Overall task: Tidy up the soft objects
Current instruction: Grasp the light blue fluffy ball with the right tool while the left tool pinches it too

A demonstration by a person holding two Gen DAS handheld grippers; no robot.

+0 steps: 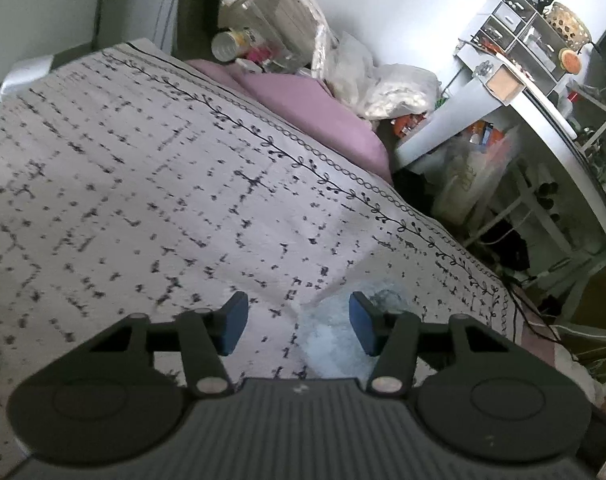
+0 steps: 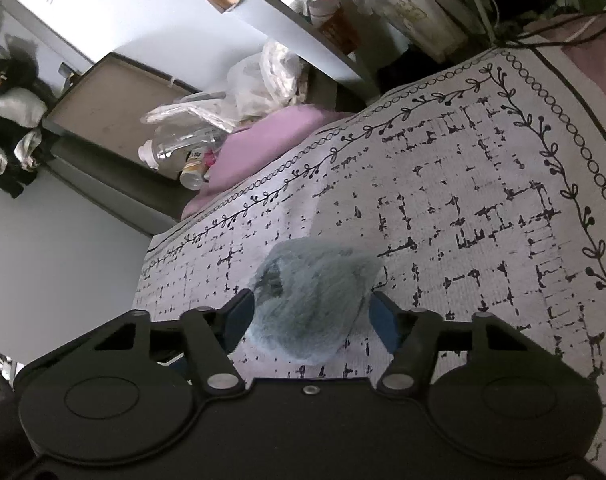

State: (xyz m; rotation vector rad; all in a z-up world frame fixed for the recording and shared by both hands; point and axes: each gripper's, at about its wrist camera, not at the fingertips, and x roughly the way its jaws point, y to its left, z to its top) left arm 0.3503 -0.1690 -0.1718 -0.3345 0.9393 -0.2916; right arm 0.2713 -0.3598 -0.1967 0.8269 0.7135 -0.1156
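A fluffy pale blue-grey soft object (image 2: pixel 309 300) lies on the white bedspread with black marks (image 2: pixel 443 208). My right gripper (image 2: pixel 311 320) is open, with one blue pad on each side of the fluffy object; I cannot tell whether the pads touch it. In the left wrist view the same fluffy object (image 1: pixel 335 328) lies low on the bedspread (image 1: pixel 143 184), by the right pad. My left gripper (image 1: pixel 299 322) is open and holds nothing, just above the bedspread.
A pink pillow (image 1: pixel 323 120) lies at the bed's far edge, with plastic bottles (image 1: pixel 247 20) and plastic bags (image 1: pixel 383 84) behind it. A white desk (image 1: pixel 523 112) with drawer boxes stands right of the bed. Cables (image 1: pixel 535 316) run on the floor.
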